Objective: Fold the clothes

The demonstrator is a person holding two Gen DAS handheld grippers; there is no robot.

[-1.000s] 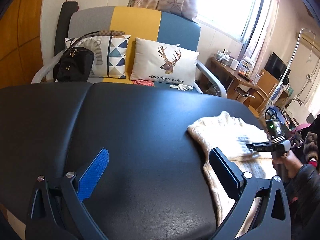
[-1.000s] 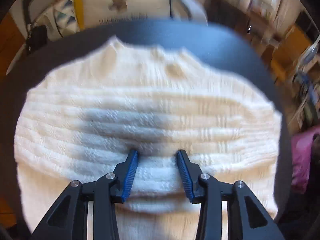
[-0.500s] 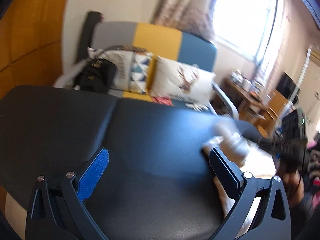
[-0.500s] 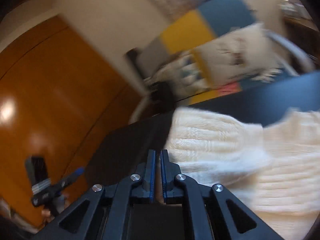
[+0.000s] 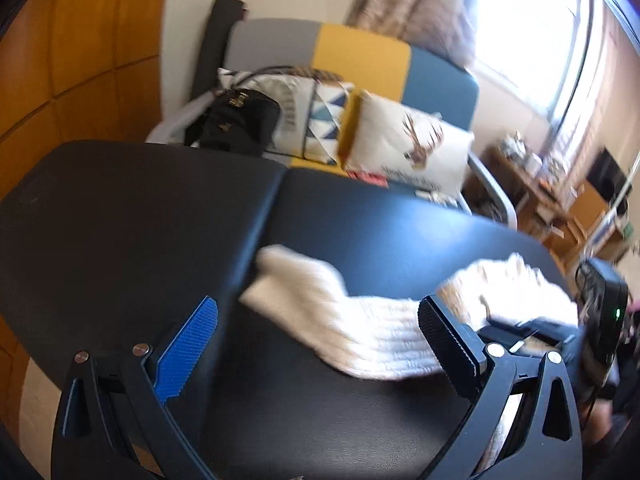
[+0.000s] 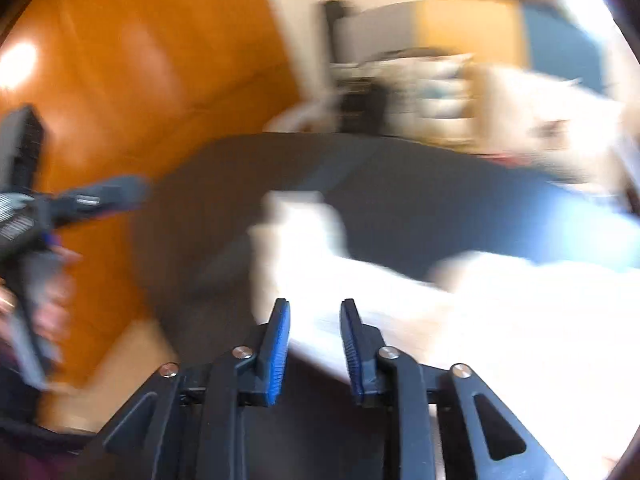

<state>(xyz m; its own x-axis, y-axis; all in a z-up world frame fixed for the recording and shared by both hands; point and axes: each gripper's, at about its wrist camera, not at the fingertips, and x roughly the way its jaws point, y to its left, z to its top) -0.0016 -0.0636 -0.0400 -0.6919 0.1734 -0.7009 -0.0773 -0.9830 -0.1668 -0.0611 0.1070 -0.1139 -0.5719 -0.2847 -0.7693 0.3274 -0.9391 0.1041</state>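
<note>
Black padded table [image 5: 360,232] bears a cream sweater [image 5: 376,340], sleeve spread for folding; right gripper [image 6: 314,340] opening off it, left gripper [image 5: 320,340] wide open.

Ahead of the left gripper, past the black padded table [image 5: 360,220], a sofa [image 5: 360,52] with grey, yellow and blue back panels stands against a pale wall, carrying a black handbag [image 5: 236,120], a triangle-patterned cushion [image 5: 320,120] and a deer-print cushion [image 5: 416,148]. To the left runs an orange wood-panelled wall [image 5: 80,60], which the right gripper's blurred view shows with a bright glare spot [image 6: 16,64]. Up and to the right, a sunlit window [image 5: 532,28] with patterned curtains [image 5: 408,4] floods the room, and below it is a cluttered wooden desk [image 5: 532,176].
</note>
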